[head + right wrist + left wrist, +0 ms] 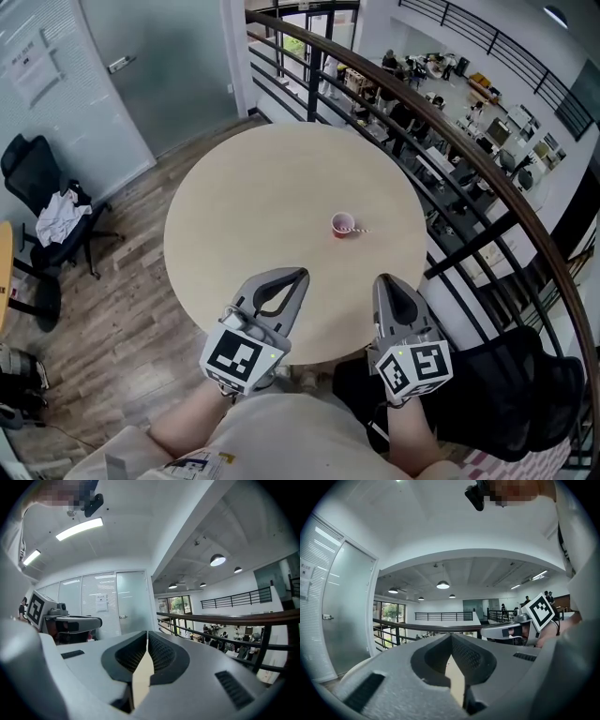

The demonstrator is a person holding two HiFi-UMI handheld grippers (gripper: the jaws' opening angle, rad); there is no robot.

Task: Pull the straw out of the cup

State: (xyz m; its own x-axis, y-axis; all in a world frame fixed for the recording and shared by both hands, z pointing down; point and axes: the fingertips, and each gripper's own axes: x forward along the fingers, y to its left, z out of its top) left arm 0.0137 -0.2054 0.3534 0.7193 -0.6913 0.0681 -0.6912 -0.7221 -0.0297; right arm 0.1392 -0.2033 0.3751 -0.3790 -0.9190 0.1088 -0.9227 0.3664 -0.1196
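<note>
Round table [234, 216] has open top all around the cup [342, 225]. Its right edge is near the railing [487, 169], and a chair [37, 216] stands well apart at the left. Cup sits right of table centre, w/ the straw [362, 230] leaning out over its right rim. Straw is small, so its detail is hard to tell. Near table edge is partly covered by both grippers. Neither gripper view shows the cup. Left gripper [302, 274] & right gripper [382, 278] hover over the near edge, apart from cup. Both have jaws closed, tips meeting, nothing between them.
</note>
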